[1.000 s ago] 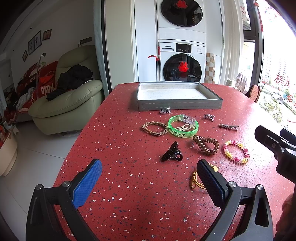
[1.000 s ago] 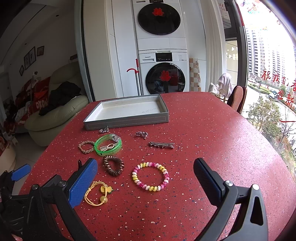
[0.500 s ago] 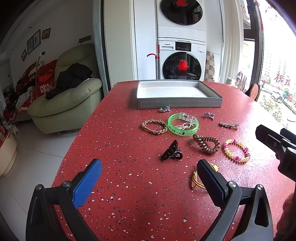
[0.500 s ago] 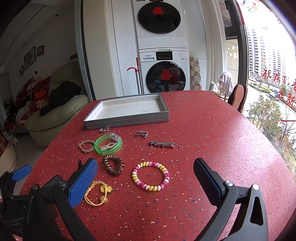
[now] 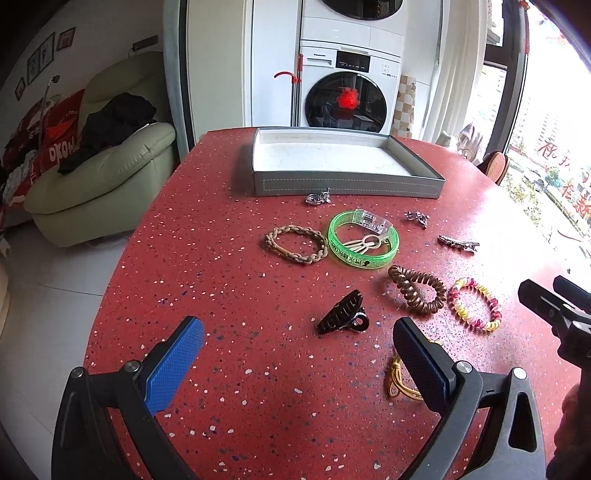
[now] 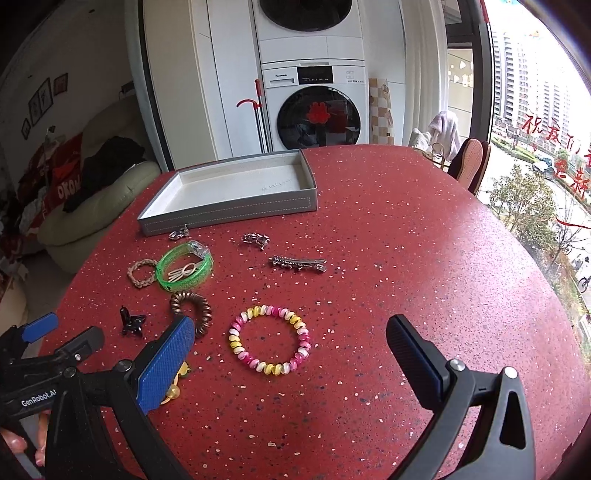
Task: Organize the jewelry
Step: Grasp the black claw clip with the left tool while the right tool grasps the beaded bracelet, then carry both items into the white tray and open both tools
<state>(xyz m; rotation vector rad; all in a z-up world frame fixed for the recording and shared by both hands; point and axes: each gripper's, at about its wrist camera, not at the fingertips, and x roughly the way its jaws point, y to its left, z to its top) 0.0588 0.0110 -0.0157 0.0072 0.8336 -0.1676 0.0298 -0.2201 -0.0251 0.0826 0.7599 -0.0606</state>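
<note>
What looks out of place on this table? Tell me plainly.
The grey tray holds nothing, while all the jewelry lies loose on the red table before it. One oddity: a pale clip lies inside the green bangle. Nothing looks spilled or broken.

Yellow elastic hair tie with bead (image 6: 173,387): mostly hidden behind blue pad of right hand-held gripper (image 6: 288,354), lower left of frame. In left view, same tie half covered by left hand-held gripper (image 5: 295,350). Upper white washing machine (image 6: 310,22): cut off by top edge. Lettering on translucent green plastic bangle (image 5: 364,240): too small to read.
</note>
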